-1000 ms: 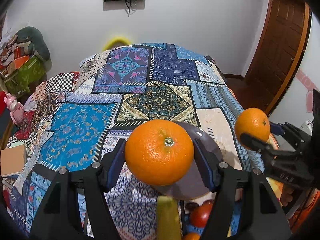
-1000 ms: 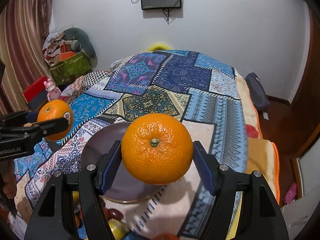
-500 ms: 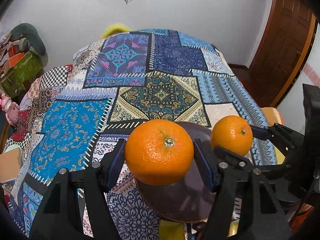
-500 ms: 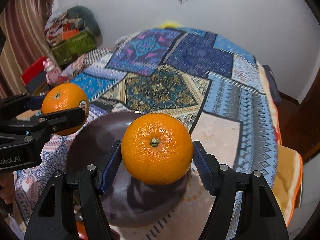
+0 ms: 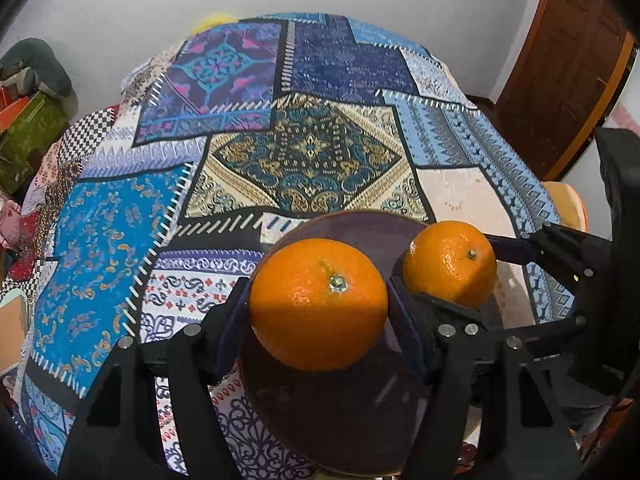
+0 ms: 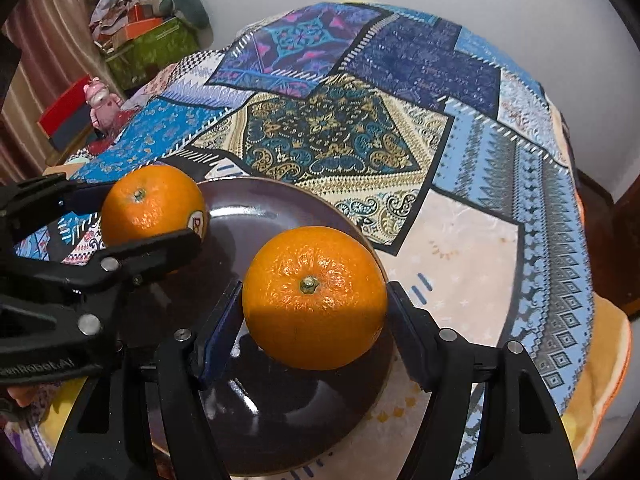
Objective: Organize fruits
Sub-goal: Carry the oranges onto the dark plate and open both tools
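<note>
My left gripper (image 5: 318, 308) is shut on an orange (image 5: 319, 304) and holds it over the near left part of a dark brown plate (image 5: 360, 420). My right gripper (image 6: 314, 304) is shut on a second orange (image 6: 314, 298) over the same plate (image 6: 260, 208). In the left wrist view the right gripper's orange (image 5: 450, 262) hangs to the right, over the plate's far right rim. In the right wrist view the left gripper's orange (image 6: 152, 204), with a small sticker, is at the plate's left rim.
The plate lies on a patchwork quilt (image 5: 304, 160) that covers a bed. A wooden door (image 5: 568, 60) is at the right. Boxes and clutter (image 6: 148, 40) and a pink toy (image 6: 102, 100) stand beside the bed at the left.
Both grippers have moved forward and down over the plate with their oranges. The two oranges have come closer together.
</note>
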`<action>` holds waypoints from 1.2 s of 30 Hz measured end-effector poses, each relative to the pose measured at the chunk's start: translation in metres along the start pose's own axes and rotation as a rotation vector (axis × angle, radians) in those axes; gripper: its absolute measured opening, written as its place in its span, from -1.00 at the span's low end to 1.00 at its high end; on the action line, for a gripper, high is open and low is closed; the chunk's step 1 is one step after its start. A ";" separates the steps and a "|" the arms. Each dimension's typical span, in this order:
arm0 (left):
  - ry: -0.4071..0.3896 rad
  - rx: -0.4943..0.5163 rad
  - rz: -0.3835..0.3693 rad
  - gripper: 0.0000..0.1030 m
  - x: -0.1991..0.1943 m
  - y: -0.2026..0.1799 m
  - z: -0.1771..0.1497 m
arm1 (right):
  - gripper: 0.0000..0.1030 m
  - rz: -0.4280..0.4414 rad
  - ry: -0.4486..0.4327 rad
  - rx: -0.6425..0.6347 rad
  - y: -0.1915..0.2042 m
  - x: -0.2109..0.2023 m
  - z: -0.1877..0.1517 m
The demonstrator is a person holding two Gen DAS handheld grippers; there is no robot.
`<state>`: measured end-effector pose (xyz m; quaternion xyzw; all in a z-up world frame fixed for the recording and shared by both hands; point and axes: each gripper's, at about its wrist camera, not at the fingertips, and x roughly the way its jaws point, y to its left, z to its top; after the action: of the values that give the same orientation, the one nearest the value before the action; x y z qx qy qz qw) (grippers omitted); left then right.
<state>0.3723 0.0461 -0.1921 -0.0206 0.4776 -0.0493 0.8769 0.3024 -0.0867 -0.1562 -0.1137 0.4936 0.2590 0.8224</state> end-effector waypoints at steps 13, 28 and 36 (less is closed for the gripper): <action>0.069 -0.035 -0.036 0.29 0.016 0.006 -0.004 | 0.33 -0.007 0.038 -0.052 0.006 0.004 -0.001; -0.027 -0.044 -0.016 0.31 -0.042 0.009 -0.009 | 0.34 -0.030 -0.051 -0.034 0.004 -0.045 -0.005; -0.140 -0.009 0.002 0.32 -0.113 -0.003 -0.025 | 0.34 -0.067 -0.176 0.015 0.003 -0.113 -0.025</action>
<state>0.2902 0.0552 -0.1109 -0.0276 0.4154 -0.0448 0.9081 0.2393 -0.1305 -0.0693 -0.1011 0.4174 0.2367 0.8715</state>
